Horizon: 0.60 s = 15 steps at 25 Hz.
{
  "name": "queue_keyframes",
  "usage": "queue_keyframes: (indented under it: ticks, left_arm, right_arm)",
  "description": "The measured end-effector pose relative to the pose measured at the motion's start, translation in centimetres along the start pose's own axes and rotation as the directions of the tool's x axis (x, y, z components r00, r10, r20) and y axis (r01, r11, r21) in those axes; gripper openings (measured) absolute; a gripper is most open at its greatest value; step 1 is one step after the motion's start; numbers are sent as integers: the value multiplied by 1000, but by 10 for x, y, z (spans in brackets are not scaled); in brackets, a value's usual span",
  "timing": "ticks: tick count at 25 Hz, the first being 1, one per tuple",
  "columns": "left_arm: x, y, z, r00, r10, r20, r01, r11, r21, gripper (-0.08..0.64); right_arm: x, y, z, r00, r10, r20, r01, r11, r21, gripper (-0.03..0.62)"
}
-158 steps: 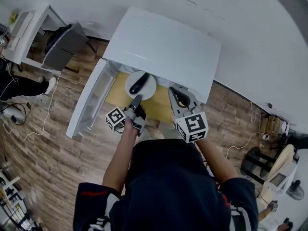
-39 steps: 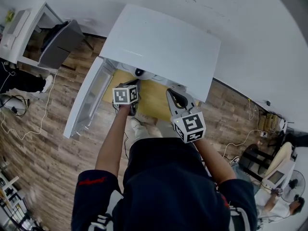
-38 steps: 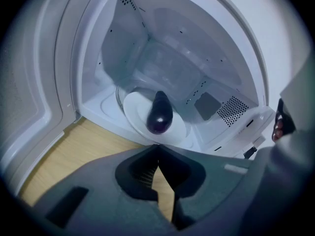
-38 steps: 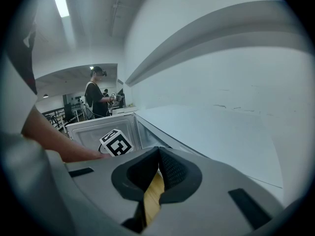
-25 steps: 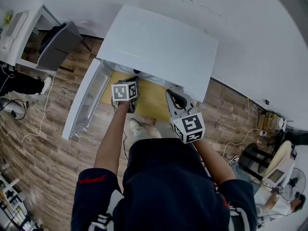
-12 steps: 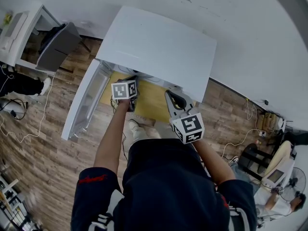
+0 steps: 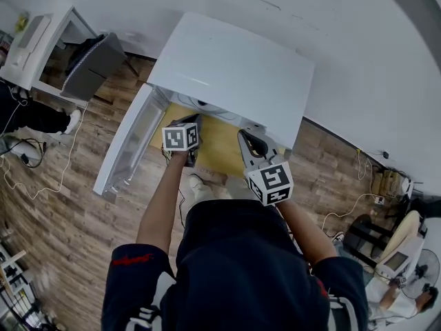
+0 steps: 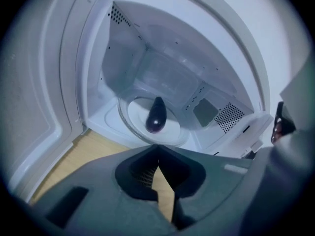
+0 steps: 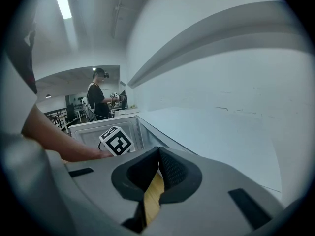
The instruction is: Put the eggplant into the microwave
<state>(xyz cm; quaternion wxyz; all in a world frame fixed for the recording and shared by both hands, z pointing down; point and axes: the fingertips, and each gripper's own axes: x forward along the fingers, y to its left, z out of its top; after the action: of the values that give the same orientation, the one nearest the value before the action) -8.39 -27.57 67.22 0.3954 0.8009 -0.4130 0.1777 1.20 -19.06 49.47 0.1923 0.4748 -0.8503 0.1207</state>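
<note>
Eggplant, out on the wood surface seconds ago, now lies on its plate inside the microwave; my left gripper waits just outside the opening, fingers shut and empty, right gripper likewise closed, so placement looks done.

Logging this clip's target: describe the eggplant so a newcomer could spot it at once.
Look into the open white microwave, down to the round white plate on its floor. The eggplant lies on it: the only dark, glossy purple, teardrop-shaped thing inside.

Left tongs at open microwave
</note>
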Motion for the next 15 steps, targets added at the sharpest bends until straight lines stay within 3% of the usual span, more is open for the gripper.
queue_keyframes:
  ticks: [9,15]
  left_arm:
    - [-70,-19,17,991,6,133,-14,998,61,17]
    - [-130,-43,41,959,33,281,-67,991,112,15]
  right_arm:
    - [7,11,31,996,63,70,-62,998,-15,12]
    - [12,12,56,987,105,122,-103,994,-29,12]
